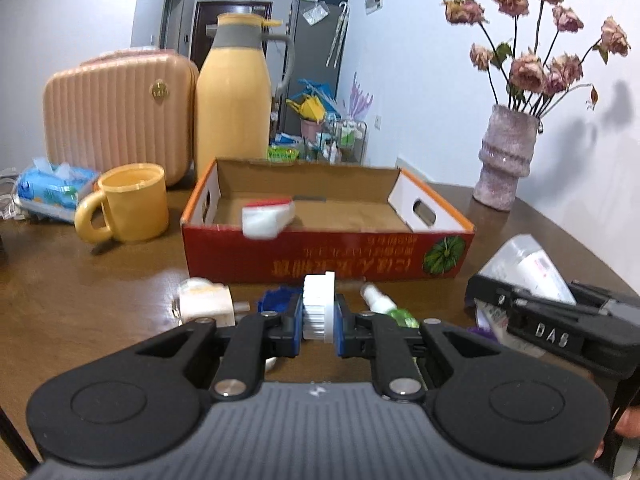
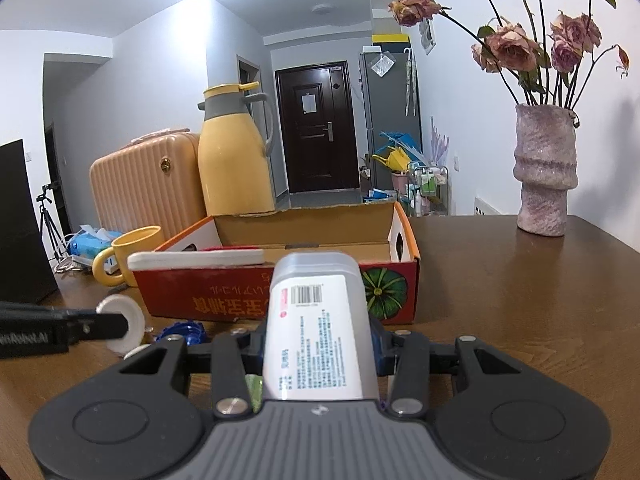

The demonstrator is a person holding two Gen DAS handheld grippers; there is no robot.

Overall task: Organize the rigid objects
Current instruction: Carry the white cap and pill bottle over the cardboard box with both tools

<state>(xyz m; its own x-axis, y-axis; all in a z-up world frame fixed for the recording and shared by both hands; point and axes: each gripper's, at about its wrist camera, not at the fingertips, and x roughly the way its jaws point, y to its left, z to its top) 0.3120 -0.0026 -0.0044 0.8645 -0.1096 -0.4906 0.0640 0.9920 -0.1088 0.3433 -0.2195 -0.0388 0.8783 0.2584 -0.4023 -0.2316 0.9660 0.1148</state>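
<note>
My left gripper (image 1: 318, 314) is shut on a white disc-shaped object (image 1: 319, 300), held on edge just above the table in front of the red cardboard box (image 1: 328, 258). The right wrist view shows the same disc (image 2: 128, 314) from the side, at the tip of the left gripper (image 2: 116, 326). My right gripper (image 2: 318, 346) is shut on a grey-white bottle with a barcode label (image 2: 316, 320); it points at the box (image 2: 224, 300). From the left wrist view, that bottle (image 1: 524, 262) and right gripper (image 1: 520, 304) are at the right. A white and red item (image 1: 266, 218) lies inside the box.
On the brown table (image 1: 100, 280) lie a cream plug-like item (image 1: 204, 302), a blue item (image 1: 278, 298) and a green spray bottle (image 1: 384, 304). A yellow mug (image 1: 128, 204), yellow thermos (image 1: 232, 104), pink case (image 1: 116, 116), tissue pack (image 1: 48, 192) and flower vase (image 1: 506, 156) stand behind.
</note>
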